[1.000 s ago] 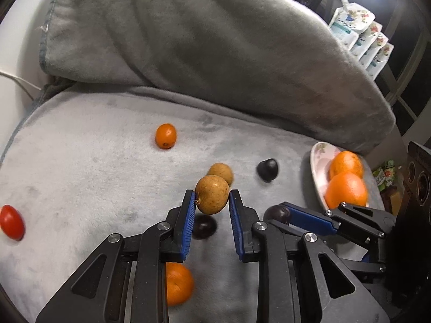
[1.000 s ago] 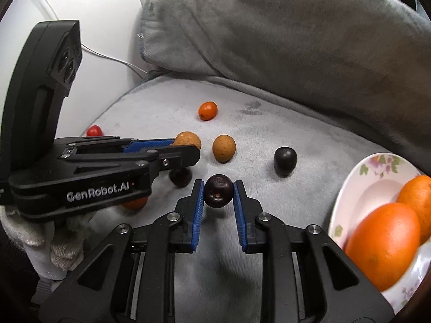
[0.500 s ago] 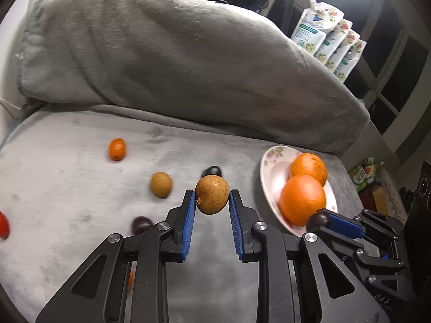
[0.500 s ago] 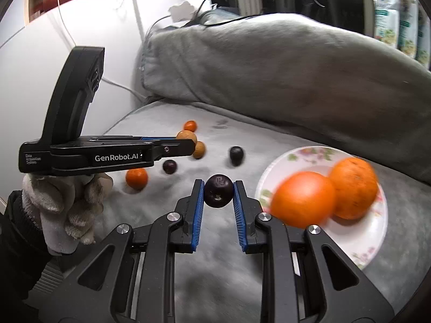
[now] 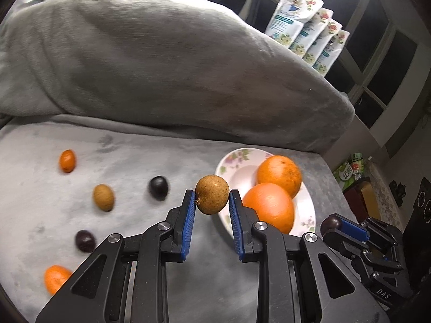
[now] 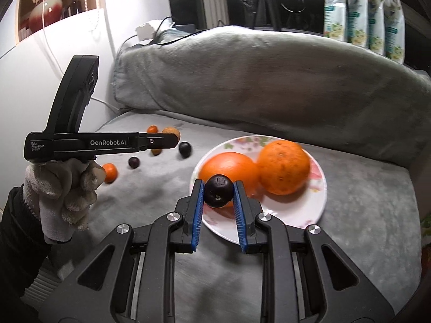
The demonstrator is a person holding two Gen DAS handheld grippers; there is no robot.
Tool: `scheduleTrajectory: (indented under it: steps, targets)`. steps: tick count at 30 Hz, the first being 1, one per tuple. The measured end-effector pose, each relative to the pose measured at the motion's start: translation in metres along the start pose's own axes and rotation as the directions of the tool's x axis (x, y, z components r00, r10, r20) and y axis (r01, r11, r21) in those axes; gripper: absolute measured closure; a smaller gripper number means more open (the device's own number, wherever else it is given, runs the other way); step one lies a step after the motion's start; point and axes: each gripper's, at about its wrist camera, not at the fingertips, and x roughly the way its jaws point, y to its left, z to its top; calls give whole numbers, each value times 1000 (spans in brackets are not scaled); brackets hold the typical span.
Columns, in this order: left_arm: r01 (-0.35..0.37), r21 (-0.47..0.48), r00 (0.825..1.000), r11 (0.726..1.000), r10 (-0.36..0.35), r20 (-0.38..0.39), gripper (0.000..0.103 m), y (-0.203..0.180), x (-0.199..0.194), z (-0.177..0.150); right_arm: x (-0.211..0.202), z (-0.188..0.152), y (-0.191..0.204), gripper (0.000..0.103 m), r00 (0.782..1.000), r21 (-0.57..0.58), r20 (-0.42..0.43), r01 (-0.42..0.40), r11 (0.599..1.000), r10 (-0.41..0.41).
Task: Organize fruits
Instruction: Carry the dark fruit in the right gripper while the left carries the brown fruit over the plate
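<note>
My left gripper (image 5: 211, 202) is shut on a tan round fruit (image 5: 212, 194), held above the grey cushion just left of the flowered plate (image 5: 231, 161). The plate holds two oranges (image 5: 278, 172). My right gripper (image 6: 217, 193) is shut on a dark purple fruit (image 6: 218, 190), held over the near rim of the plate (image 6: 320, 199). The right gripper also shows in the left wrist view (image 5: 334, 223). The left gripper shows in the right wrist view (image 6: 172, 140), left of the plate.
Loose on the cushion: a small orange fruit (image 5: 66, 160), a tan fruit (image 5: 103, 197), two dark fruits (image 5: 159, 187) (image 5: 85, 240) and an orange one (image 5: 55, 278). A big grey pillow (image 5: 161, 67) lies behind. Pouches (image 5: 307, 35) stand at the back right.
Both grippers have moved right toward the plate, each still holding its fruit. The right gripper's dark fruit is now over the plate's near rim.
</note>
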Motion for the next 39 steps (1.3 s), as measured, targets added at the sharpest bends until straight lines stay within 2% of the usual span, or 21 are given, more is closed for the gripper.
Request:
scheduleTrajectory:
  steps: [8,23,39]
  targets:
    - [23,51,1000,998,-23,0,79,-28,17,11,-5,-6,-16,80,1000,30,7,26,999,-26]
    - [-39,178,998,983,29,57,79,-61,30,16,5,-12,-36,80,999,98,3,36,995,-36]
    - [-20,176,999,984,14,32,79,-61,37,17,11,-13,-34,80,999,84,-3,35,996,-35]
